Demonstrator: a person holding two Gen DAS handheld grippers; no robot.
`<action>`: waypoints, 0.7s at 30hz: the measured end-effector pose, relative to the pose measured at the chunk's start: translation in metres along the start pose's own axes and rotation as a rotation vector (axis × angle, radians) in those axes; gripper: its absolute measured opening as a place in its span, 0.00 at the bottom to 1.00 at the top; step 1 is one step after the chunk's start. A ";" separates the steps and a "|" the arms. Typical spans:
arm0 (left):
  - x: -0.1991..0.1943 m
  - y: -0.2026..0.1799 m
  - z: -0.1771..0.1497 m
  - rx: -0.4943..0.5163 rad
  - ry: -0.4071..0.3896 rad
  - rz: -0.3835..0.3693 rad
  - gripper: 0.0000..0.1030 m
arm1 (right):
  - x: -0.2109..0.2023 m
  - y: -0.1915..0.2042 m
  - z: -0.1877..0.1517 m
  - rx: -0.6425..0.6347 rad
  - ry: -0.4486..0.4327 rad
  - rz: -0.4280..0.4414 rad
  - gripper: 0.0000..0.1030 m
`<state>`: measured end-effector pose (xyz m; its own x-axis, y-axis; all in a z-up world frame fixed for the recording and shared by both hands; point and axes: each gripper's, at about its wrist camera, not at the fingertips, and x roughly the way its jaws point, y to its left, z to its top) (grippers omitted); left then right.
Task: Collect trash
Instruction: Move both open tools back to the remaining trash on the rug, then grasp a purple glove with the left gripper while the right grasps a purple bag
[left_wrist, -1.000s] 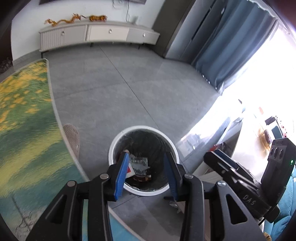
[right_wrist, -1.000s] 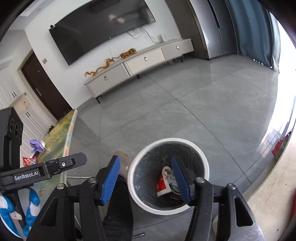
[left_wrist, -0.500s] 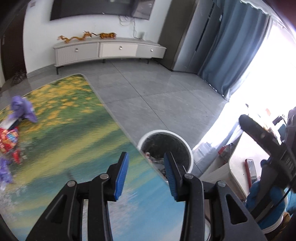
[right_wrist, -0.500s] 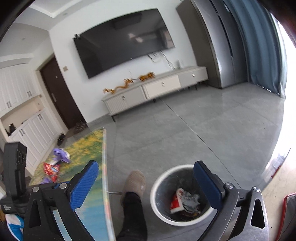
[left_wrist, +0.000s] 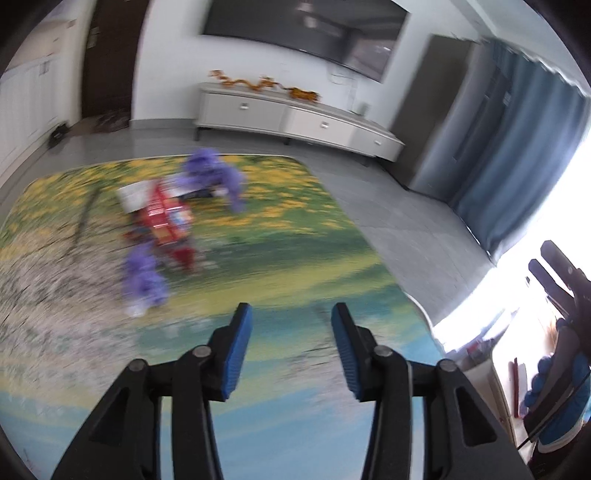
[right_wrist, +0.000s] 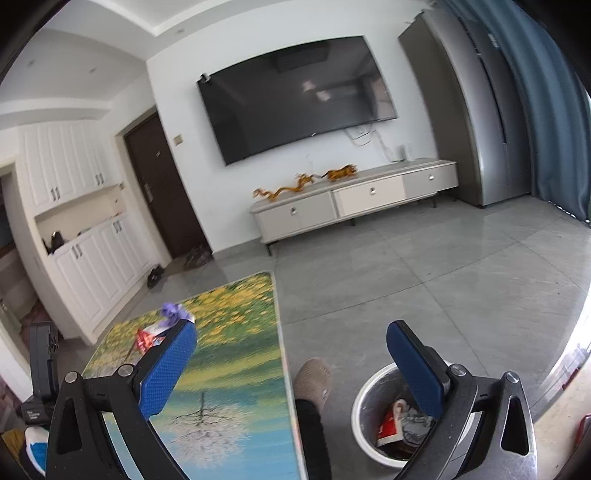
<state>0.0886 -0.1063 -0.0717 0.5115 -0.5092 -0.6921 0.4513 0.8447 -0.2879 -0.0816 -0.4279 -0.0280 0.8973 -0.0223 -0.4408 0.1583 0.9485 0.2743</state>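
Left gripper (left_wrist: 291, 332): jaws opening, nothing between them; red wrapper (left_wrist: 162, 218) and purple scraps (left_wrist: 144, 277) lie on the table (left_wrist: 295, 229) ahead, left of the jaws. Right gripper (right_wrist: 291, 369): jaws fully spread, empty; bin (right_wrist: 364, 417) with trash below the right jaw.

Showed grey tiled floor (right_wrist: 424, 280), white wall (right_wrist: 177, 92) with dark TV (right_wrist: 295, 107), low cabinet (right_wrist: 354, 203), brown door (right_wrist: 162, 192), blue curtain (left_wrist: 517, 155); bright daylight at right.
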 end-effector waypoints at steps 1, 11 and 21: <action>-0.003 0.011 -0.001 -0.021 -0.008 0.011 0.47 | 0.003 0.005 0.000 -0.014 0.008 0.003 1.00; -0.010 0.088 0.001 -0.157 -0.037 0.073 0.47 | 0.051 0.057 -0.008 -0.128 0.128 0.059 1.00; 0.022 0.107 0.018 -0.168 -0.015 0.077 0.47 | 0.106 0.094 -0.008 -0.227 0.203 0.109 1.00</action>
<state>0.1615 -0.0298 -0.1055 0.5515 -0.4431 -0.7068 0.2822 0.8964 -0.3418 0.0253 -0.3386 -0.0560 0.7999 0.1247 -0.5870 -0.0501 0.9886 0.1418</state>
